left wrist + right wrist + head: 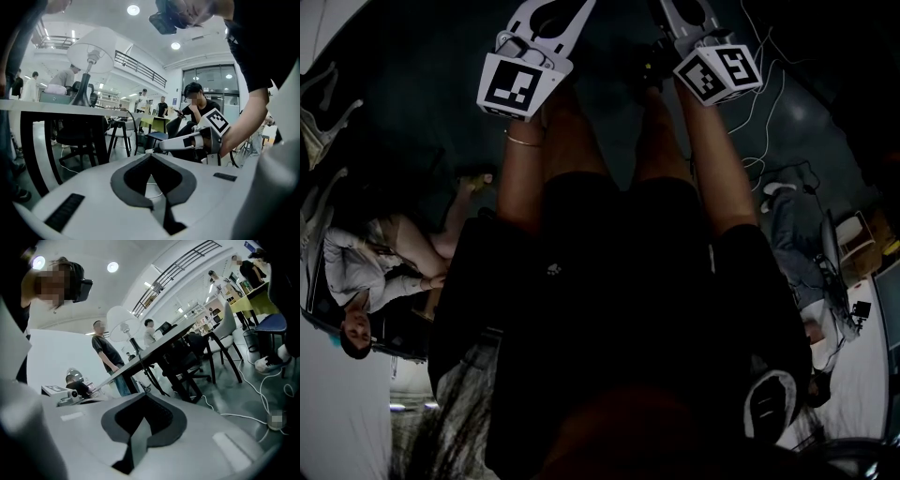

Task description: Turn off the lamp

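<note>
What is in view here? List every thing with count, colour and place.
lamp: one, white shade, black base, on the table.
table: one, white top, black legs, left in left gripper view.
office chair: one, black, under the table.
cables: several, white, on the floor.
seated person: one, dark top, background.
left gripper: one, white, jaws shut, empty.
right gripper: one, white, jaws shut, empty.
</note>
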`<state>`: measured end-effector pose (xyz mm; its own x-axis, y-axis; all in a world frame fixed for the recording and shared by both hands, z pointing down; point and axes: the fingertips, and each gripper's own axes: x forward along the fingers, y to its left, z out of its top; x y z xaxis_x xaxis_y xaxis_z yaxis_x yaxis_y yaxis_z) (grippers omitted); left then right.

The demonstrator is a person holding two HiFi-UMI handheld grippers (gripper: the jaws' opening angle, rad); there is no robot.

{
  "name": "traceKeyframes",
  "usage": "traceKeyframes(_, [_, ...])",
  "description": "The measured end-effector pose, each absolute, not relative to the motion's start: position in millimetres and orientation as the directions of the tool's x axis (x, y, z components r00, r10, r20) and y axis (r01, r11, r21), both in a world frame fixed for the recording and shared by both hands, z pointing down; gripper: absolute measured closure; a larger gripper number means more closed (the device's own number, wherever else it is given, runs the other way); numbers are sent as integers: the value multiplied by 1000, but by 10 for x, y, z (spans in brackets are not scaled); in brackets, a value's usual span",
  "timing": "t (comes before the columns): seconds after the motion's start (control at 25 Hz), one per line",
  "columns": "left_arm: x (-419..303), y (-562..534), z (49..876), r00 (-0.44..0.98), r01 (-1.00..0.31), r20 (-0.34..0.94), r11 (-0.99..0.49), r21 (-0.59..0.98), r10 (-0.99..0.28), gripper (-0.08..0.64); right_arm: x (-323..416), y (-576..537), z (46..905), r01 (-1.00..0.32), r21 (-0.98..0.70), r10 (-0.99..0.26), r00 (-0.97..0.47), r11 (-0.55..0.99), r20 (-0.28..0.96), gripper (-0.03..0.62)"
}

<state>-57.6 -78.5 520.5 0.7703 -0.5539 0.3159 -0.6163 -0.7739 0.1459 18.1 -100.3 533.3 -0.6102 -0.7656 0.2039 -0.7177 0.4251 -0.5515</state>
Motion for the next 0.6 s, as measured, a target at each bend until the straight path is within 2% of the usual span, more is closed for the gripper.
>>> traceKeyframes(0.6, [-396,-875,4662,759,-630,304,-766,124,-575,554,398,-1004,4387,-699,-549,-796,-598,457,99,591])
